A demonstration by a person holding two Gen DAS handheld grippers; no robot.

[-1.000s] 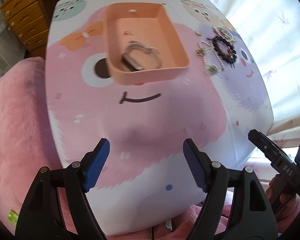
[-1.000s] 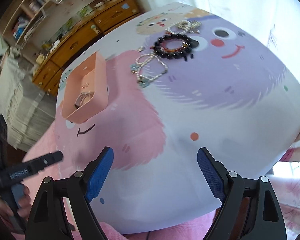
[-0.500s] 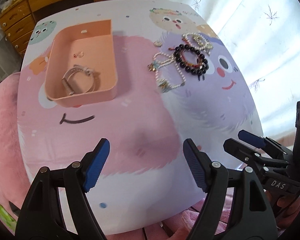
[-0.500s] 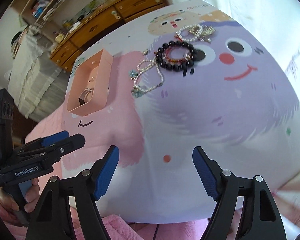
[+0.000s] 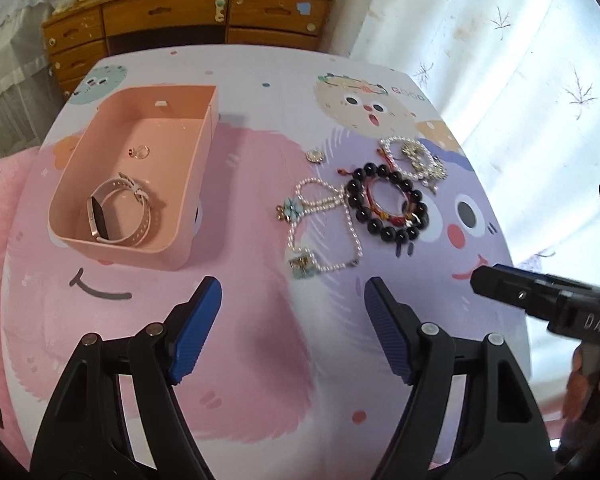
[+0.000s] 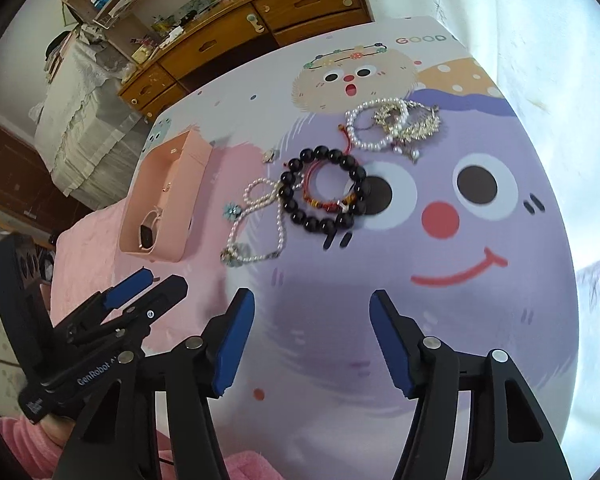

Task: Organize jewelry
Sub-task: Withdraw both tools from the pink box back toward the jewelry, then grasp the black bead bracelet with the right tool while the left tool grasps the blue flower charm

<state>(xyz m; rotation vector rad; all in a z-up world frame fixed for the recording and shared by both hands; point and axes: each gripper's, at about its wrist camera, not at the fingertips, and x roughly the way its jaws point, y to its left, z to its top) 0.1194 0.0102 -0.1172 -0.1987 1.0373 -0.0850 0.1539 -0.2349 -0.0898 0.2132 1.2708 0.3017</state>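
A pink tray sits on the cartoon table cover; inside lie a watch band and a small ring. To its right lie a thin pearl necklace, a black bead bracelet, a pearl and crystal bracelet pile and a small round charm. My left gripper is open and empty, short of the necklace. My right gripper is open and empty, short of the black bracelet.
A wooden dresser stands behind the table. White curtains hang at the right. Pink plush fabric lies at the table's left edge. Each gripper shows in the other's view, the right gripper and the left gripper.
Both grippers have moved forward over the table toward the jewelry pile. The left view swung right from the tray to the necklace. Both stay open and empty.
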